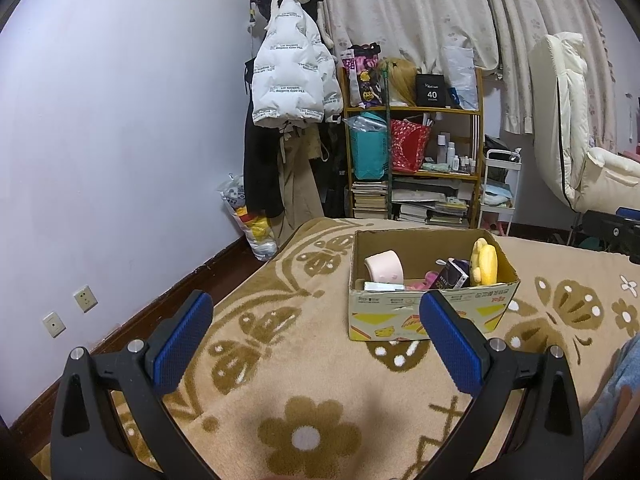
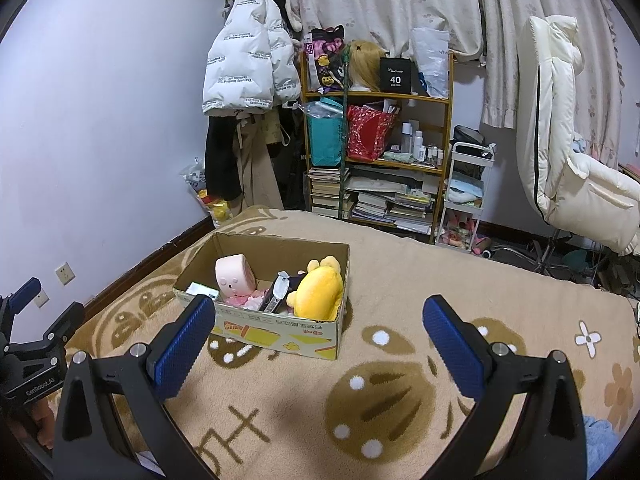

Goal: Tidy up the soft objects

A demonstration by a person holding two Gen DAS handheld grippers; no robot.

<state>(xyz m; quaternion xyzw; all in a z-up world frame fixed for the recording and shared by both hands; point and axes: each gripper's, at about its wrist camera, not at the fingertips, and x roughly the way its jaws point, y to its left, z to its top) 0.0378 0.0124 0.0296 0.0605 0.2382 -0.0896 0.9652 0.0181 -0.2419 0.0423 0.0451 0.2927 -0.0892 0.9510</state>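
The soft toys sat inside the cardboard box point(image 2: 276, 332) on the brown flower blanket point(image 2: 400, 280), likely so they stayed together in one spot. A yellow plush toy point(image 2: 320, 292) leaned in the box's right corner and a pink plush cube point(image 2: 236, 278) sat near the left. The left gripper point(image 1: 316, 312) and the right gripper point(image 2: 318, 316) both hung above the blanket with jaws spread wide, holding nothing, maybe because the job was mostly done.

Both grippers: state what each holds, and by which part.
Nothing is held. The left gripper and the right gripper are both open and empty above the blanket, short of the box with the toys.
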